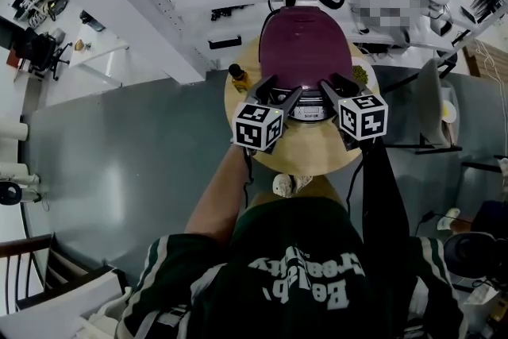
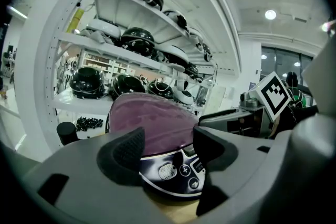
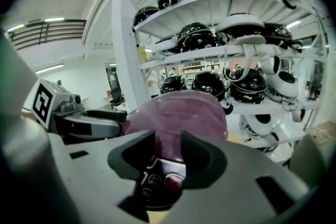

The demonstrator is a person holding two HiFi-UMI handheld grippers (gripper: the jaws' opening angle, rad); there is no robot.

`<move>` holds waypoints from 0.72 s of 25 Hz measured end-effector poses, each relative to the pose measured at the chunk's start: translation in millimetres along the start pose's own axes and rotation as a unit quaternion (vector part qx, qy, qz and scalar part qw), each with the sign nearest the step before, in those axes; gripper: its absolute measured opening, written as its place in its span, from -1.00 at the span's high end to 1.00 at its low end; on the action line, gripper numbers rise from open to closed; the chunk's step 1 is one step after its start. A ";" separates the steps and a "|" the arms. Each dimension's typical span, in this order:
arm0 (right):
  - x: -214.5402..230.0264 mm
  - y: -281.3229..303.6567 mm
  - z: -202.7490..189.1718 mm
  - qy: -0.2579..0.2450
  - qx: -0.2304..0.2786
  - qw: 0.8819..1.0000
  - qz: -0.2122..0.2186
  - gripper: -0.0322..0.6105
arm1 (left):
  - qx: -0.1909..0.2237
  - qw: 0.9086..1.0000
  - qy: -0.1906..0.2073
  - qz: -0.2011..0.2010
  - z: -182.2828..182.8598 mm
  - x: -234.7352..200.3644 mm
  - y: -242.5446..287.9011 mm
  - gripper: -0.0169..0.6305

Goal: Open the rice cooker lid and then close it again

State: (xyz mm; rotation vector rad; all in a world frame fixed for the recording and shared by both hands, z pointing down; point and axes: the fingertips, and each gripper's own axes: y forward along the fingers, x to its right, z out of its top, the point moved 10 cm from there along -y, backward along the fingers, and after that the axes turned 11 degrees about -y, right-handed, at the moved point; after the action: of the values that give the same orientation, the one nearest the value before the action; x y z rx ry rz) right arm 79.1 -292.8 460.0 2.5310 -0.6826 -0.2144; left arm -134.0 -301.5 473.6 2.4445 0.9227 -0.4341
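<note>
1. The rounded, dark-fronted rice cooker (image 1: 311,109) with its glossy purple domed lid (image 1: 305,44) sits on the far half of the round pale wooden table (image 1: 309,159). The lid is down on the body.
2. Your left gripper (image 1: 284,89) hovers at the near-left of the cooker's dark control panel (image 2: 173,170). Its jaws are spread wide and clasp nothing.
3. Your right gripper (image 1: 333,85) hovers at the near-right with a narrower gap. The panel shows through the gap and the pads are not pressing on it.
4. Step in hand, as judged: approach before opening. Neither the opening nor the closing is done.
5. Next move calls for finding the lid's front catch, which no view shows clearly. Release it before you lift, and steady the body so it does not slide.
</note>
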 end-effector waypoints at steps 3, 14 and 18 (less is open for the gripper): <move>-2.6 0.4 1.2 -0.015 0.002 1.000 0.000 0.38 | 0.000 1.000 0.011 0.003 0.3 0.5 -0.2 0.07; 17.6 -42.0 23.9 -0.010 0.091 0.996 -0.016 0.26 | 0.046 0.996 0.059 0.040 33.2 31.7 -15.9 0.05; 22.4 -58.8 35.6 -0.029 0.124 0.992 -0.009 0.23 | 0.077 0.992 0.081 0.060 44.3 54.6 -25.7 0.05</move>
State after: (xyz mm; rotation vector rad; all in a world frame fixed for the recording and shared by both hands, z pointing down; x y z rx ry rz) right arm 113.8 -275.6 399.0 2.7781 -0.7507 -0.2222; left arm -117.5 -280.0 403.8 2.6912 0.8263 -0.2769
